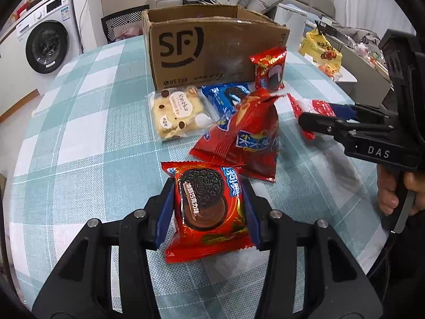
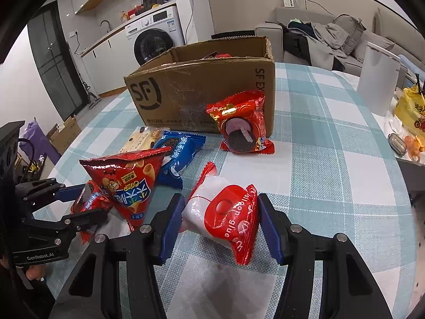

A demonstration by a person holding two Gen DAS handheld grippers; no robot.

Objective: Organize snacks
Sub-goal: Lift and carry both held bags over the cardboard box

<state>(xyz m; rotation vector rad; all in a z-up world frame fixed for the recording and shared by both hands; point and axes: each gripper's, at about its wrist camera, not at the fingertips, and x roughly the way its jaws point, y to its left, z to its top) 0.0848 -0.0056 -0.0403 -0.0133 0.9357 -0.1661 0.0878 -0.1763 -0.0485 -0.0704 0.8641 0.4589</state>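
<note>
My left gripper [image 1: 208, 207] pinches the red Oreo pack [image 1: 208, 210]; my right gripper [image 2: 220, 223] brackets the red-white packet [image 2: 225, 212], contact unclear. Next, I judge, both go into the far cardboard box [image 1: 209, 50].

Both views are evenly and fairly brightly lit by soft indoor light from above, with no hard shadows; only a faint, diffuse shadow lies on the checked tablecloth [image 1: 87, 143] under the snacks. Glare streaks the glossy foil of the red Oreo packet [image 1: 208, 207] and the red crisp bag [image 2: 127, 183]. Strong fisheye distortion bends the table edge and the cardboard box [image 1: 212, 53] walls, and black vignetting fills all four corners of each picture. The centre is sharp enough to read print on the wrappers, while the washing machine [image 2: 155, 40] and sofa [image 2: 332, 34] at the back look softer and slightly smeared.
</note>
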